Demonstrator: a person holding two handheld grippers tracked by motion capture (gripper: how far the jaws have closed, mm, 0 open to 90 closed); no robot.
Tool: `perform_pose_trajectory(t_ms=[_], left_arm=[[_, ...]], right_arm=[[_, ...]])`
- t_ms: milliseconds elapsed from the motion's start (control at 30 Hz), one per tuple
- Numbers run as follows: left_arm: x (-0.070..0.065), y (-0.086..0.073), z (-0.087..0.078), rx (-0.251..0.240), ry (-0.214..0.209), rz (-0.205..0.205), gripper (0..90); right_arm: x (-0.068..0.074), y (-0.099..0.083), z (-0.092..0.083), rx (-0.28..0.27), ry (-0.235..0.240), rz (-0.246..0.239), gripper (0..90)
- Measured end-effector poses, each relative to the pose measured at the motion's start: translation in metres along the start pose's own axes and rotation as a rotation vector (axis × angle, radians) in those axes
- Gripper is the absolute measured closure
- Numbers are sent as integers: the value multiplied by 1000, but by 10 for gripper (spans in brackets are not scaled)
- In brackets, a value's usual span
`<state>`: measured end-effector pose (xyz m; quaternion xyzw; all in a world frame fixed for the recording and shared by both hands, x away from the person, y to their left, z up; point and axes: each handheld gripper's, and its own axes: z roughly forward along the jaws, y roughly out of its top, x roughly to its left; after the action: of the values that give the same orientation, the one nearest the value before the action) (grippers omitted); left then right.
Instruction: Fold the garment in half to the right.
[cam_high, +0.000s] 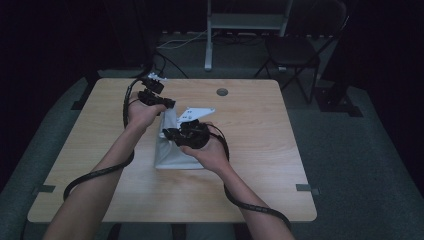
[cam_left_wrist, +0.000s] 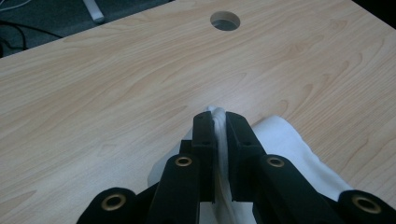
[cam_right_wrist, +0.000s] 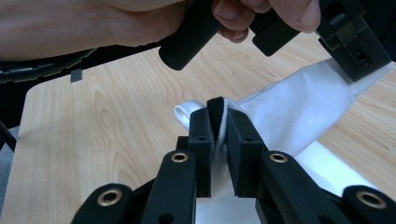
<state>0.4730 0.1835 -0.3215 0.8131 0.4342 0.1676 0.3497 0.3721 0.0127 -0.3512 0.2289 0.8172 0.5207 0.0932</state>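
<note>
The wooden table (cam_high: 260, 165) carries a round cable hole (cam_high: 222, 92) near its far edge, well apart from the work area. Beyond the table, a folding chair (cam_high: 295, 50) and a light metal stand (cam_high: 245, 22) sit on the dark floor; the room is dim and their details are hard to make out. A cable (cam_high: 95, 175) trails from the left gripper across the near-left table surface, and a second cable (cam_high: 255, 206) runs off the near edge on the right. Neither lies on the cloth.

The white cloth (cam_high: 172, 152) lies near the table centre, partly flat and partly lifted between the two tools.

The left gripper (cam_left_wrist: 215, 123) has its jaws narrowed onto a bunched edge of the cloth, which fills the slim gap between them. The left hand (cam_high: 142, 114) holds it at the cloth's far end.

The right gripper (cam_right_wrist: 218, 119) is likewise clamped on a fold of cloth, with the fabric pinched between its jaws. The right hand (cam_high: 212, 152) holds it over the cloth's middle. In the right gripper view, the cloth stretches from these jaws to the left gripper.
</note>
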Motion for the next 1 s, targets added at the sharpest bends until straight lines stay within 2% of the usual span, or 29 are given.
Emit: perform_pose_trajectory(t_ms=[1000], left_arm=[[-13,-4,15,-5,-15,10,832]], right_arm=[[-7,-16,-6,22,-14,18,810]])
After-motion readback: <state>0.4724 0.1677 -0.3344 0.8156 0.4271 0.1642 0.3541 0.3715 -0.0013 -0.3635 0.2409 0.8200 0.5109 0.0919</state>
